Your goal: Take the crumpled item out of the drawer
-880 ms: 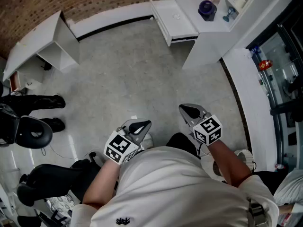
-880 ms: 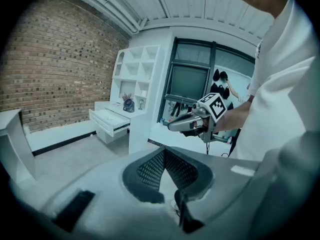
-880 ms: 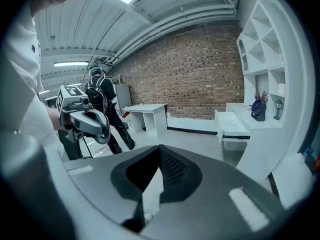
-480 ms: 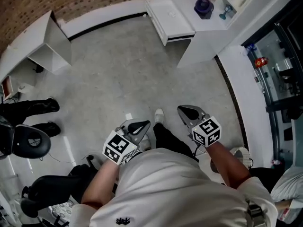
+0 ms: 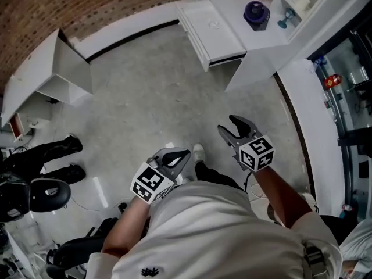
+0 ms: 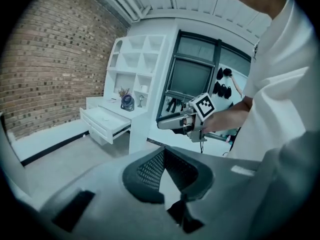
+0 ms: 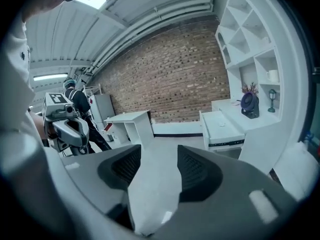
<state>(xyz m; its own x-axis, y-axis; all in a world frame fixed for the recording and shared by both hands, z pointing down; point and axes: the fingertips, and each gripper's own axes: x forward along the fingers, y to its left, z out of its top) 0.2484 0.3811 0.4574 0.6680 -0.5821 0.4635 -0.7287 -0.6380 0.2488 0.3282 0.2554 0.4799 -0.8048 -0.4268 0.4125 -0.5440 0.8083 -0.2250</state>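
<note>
A white drawer (image 5: pixel 216 36) stands pulled out of the white desk at the far top of the head view, with a small pale crumpled item (image 5: pixel 215 24) lying in it. The drawer (image 6: pixel 104 123) and the drawer (image 7: pixel 223 129) also show small and distant in both gripper views. Both grippers are held close to my body, far from the drawer. My left gripper (image 5: pixel 179 154) (image 6: pixel 164 151) has its tips together with nothing held. My right gripper (image 5: pixel 233 127) (image 7: pixel 159 151) stands open and empty.
A dark blue fan (image 5: pixel 256 11) and small ornaments stand on the desk top beside white shelves. A low white table (image 5: pixel 55 68) sits at the left by the brick wall. A person in black (image 5: pixel 43 153) sits at the far left. Grey floor lies between me and the desk.
My right gripper has risen and moved forward a little. My foot has stepped ahead. The left gripper stays beside my body.
</note>
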